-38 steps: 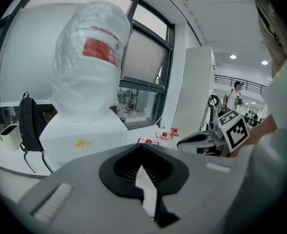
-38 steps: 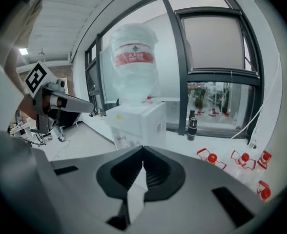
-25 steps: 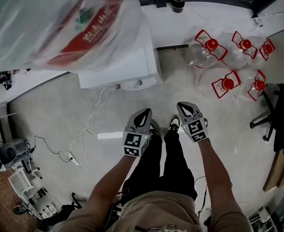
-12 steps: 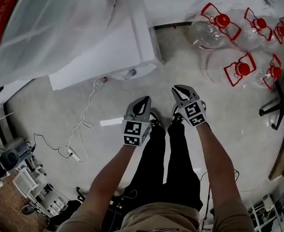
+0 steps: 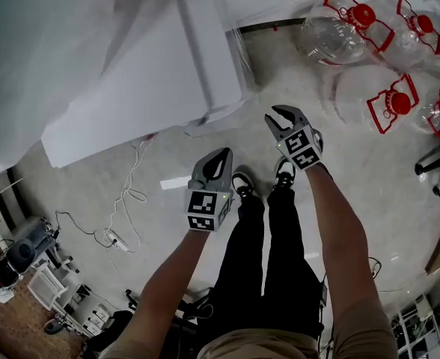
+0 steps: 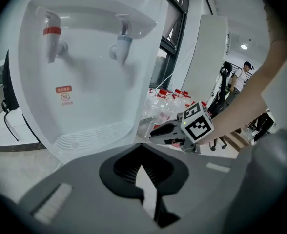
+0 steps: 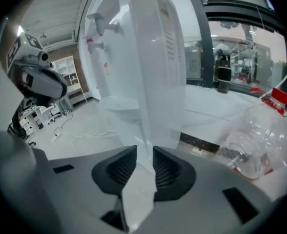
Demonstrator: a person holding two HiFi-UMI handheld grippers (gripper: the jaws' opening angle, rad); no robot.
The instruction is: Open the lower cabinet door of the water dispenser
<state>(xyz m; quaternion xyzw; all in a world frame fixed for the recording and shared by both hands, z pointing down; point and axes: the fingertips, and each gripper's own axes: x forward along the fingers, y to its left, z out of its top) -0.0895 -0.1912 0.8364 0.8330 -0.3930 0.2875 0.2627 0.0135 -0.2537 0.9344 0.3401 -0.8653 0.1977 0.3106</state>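
Observation:
The white water dispenser (image 5: 153,81) stands ahead of me, its top wrapped in a clear plastic bag (image 5: 40,43). In the left gripper view its front (image 6: 85,82) shows a red tap (image 6: 51,38), a blue tap (image 6: 123,45) and the drip grille (image 6: 92,133); the lower door is hidden behind the gripper body. My left gripper (image 5: 221,154) is shut and empty, short of the dispenser's base. My right gripper (image 5: 280,115) is right of the base, beside the dispenser's corner (image 7: 148,72). Its jaws are opening, with nothing gripped between them.
Several empty clear water bottles with red handles (image 5: 377,99) lie on the floor at the right. A white cable and power strip (image 5: 115,238) trail on the left. My legs and shoes (image 5: 242,182) are below the grippers. A chair base (image 5: 437,155) is at the far right.
Both grippers have sunk toward the floor and come nearer the dispenser's base. The right gripper's jaws, shut before, have parted. The dispenser now looms larger in the head view.

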